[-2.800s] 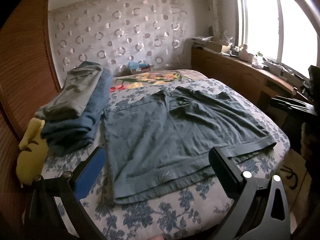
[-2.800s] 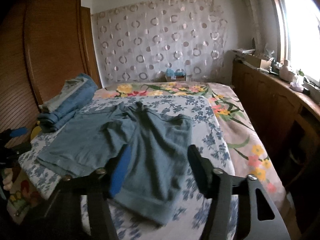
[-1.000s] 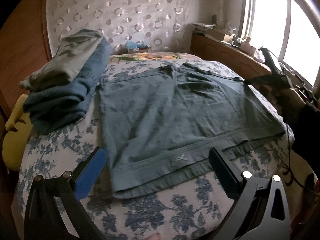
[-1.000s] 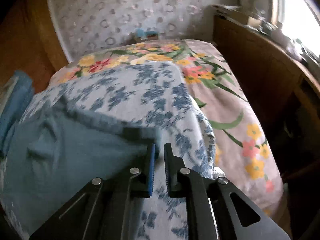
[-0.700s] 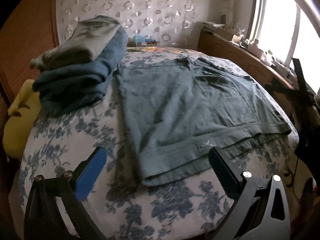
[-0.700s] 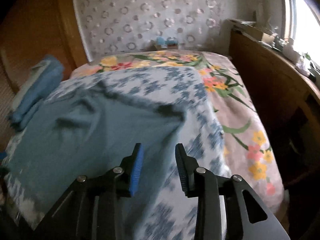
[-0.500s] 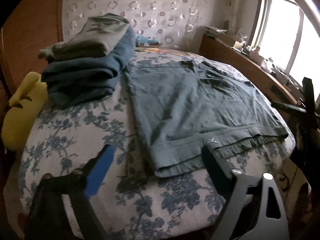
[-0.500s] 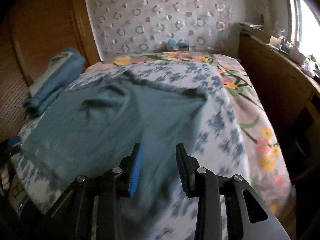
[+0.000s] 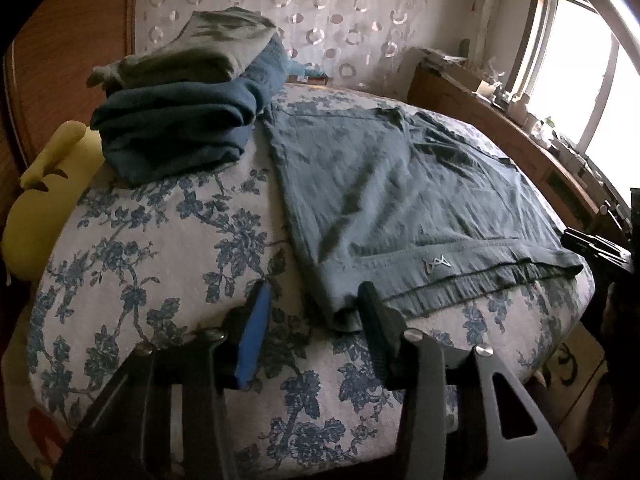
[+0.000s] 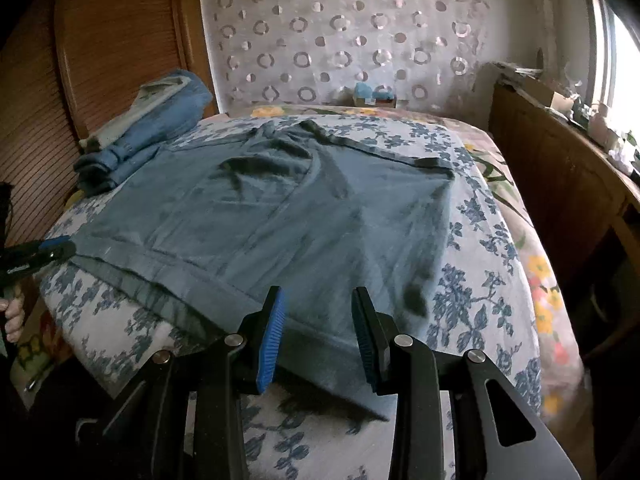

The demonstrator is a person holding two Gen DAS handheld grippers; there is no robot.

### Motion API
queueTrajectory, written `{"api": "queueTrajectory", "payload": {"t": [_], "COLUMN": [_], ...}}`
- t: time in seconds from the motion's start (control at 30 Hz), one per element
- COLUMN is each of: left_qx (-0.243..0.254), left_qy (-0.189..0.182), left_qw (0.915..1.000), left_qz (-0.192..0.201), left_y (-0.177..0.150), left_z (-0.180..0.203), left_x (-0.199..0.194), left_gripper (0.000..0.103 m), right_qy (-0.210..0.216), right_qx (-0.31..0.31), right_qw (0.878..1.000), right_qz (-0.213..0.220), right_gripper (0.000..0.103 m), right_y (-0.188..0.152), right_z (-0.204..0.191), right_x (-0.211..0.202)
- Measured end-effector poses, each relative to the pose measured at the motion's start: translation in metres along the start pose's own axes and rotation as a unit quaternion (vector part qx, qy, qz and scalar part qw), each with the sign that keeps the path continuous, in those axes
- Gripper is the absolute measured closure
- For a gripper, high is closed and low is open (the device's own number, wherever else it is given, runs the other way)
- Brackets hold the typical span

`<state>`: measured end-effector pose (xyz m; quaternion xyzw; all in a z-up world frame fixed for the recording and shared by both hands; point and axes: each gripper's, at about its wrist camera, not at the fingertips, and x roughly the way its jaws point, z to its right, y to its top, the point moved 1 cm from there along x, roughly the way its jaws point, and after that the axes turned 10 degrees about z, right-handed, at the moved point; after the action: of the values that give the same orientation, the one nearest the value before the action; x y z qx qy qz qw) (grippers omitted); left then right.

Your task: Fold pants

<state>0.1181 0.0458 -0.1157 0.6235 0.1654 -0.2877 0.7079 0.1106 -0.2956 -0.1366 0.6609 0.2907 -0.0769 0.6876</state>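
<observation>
Blue-grey pants (image 9: 400, 200) spread flat on the flower-print bed (image 9: 160, 240), waistband along the near bed edge, short legs pointing toward the circle-patterned headboard (image 10: 340, 40); long axis across the bed, along the waistband. Left gripper (image 9: 312, 304) at the waistband's corner, jaws just closing, part apart, corner beside one pad, not pinched. Right gripper (image 10: 318, 316) over the opposite waistband end, jaws part apart, cloth below. Folded clothes stack (image 9: 180, 112) beside the pants.

pants (image 9: 400, 200): flat on bed (image 9: 168, 240), waistband at near edge | folded pile (image 9: 180, 120): bed's left edge, beside pants | box (image 10: 374, 98): far edge
</observation>
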Motion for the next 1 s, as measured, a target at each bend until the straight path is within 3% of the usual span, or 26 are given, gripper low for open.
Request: {"api": "queueTrajectory", "payload": {"t": [0.13, 0.2, 0.27, 0.47, 1.0], "left_qx": [0.005, 0.011, 0.016, 0.028, 0.111], "left_qy": [-0.003, 0.0, -0.005, -0.015, -0.094], "left_qw": [1.0, 0.9999, 0.9999, 0.9995, 0.9885], "left_qz": [-0.002, 0.0, 0.002, 0.01, 0.043], "left_y": [0.001, 0.001, 0.0, 0.008, 0.064], "left_z": [0.004, 0.006, 0.007, 0.016, 0.129], "left_x": [0.002, 0.003, 0.004, 0.001, 0.004], "left_gripper": [0.061, 0.068, 0.081, 0.094, 0.096], "right_qy": [0.004, 0.009, 0.015, 0.008, -0.005], "right_qx": [-0.007, -0.001, 0.0, -0.01, 0.02], "right_qw": [1.0, 1.0, 1.0, 1.0, 1.0], "right_qz": [0.0, 0.004, 0.007, 0.003, 0.023], "right_gripper": [0.061, 0.057, 0.052, 0.049, 0.049], "right_y": [0.004, 0.004, 0.003, -0.004, -0.014], "right_z": [-0.004, -0.004, -0.008, -0.011, 0.009], "right_x": [0.002, 0.001, 0.001, 0.005, -0.016]}}
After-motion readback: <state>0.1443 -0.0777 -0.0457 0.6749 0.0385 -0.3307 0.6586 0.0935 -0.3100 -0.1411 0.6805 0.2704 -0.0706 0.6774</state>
